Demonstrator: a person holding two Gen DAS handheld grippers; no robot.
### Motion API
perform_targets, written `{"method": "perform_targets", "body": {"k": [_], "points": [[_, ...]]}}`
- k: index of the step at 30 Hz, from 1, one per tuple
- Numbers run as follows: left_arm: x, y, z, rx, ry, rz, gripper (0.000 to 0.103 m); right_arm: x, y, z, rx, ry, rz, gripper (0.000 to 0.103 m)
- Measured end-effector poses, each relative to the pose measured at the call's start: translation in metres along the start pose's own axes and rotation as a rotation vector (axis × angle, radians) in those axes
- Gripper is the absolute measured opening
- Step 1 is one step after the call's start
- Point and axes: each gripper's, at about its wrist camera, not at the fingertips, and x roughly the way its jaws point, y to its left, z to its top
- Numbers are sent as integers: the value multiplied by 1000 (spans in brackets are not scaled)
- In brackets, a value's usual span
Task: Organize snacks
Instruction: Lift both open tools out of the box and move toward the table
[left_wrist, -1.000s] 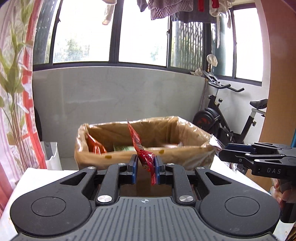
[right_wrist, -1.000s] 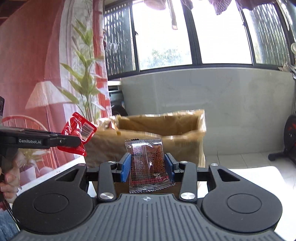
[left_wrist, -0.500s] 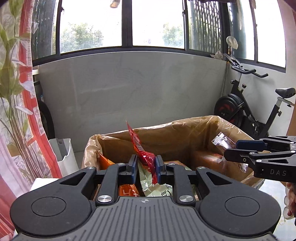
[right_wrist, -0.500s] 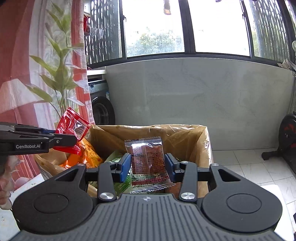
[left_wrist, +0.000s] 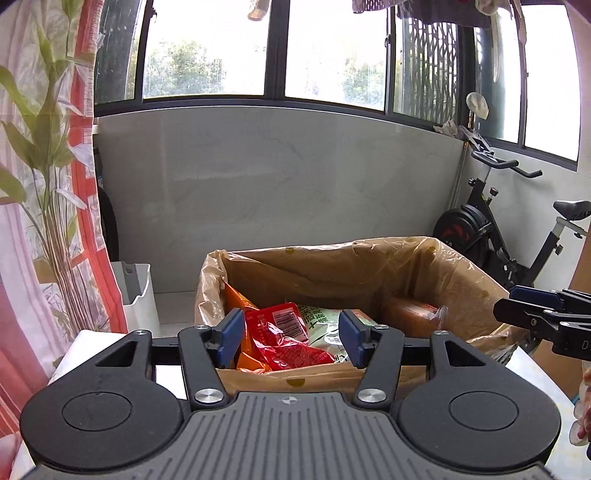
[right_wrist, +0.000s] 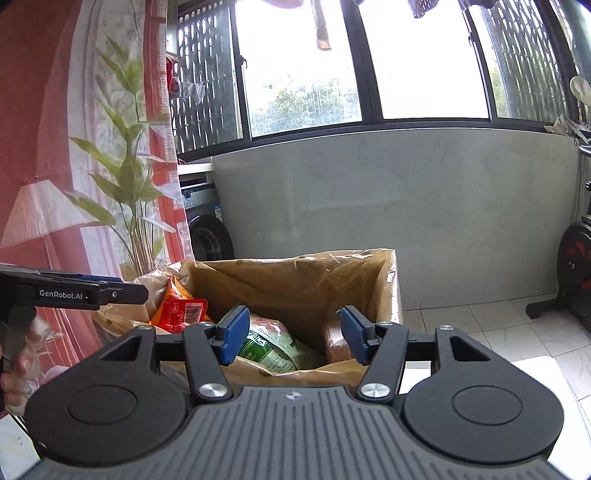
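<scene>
Both grippers are held over the near edge of the cardboard box, which is lined with clear plastic and stands on a white table.

Left gripper: the jaws stand apart and are opening. The blue pads touch nothing. The red snack packet lies in the box beyond and below the gap between the pads, resting barcode-up on the other snacks. It leans on an orange packet at the box's left wall and overlaps a green-and-white packet to its right. A brown wrapped item lies further right in the box.

Right gripper: the jaws stand apart and are opening, with nothing between the pads. Seen past the gap, a green packet lies on the box floor. A brown item lies against the right wall, just behind the right pad. From this side the red snack packet sits well left of the gap, beneath the tip of the left gripper.

A hand grips the left gripper's handle.
</scene>
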Motion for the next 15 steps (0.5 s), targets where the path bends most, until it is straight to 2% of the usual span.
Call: {"method": "perform_targets", "body": {"k": [10,15], "points": [[-41,-13,-47,-54,-41,-28,59,-51,5,-37,-30,-84,-37,59],[-48,-17,-74,-99,-26,-5,58,-58,0,-64,-15,-43,-57,59]]}}
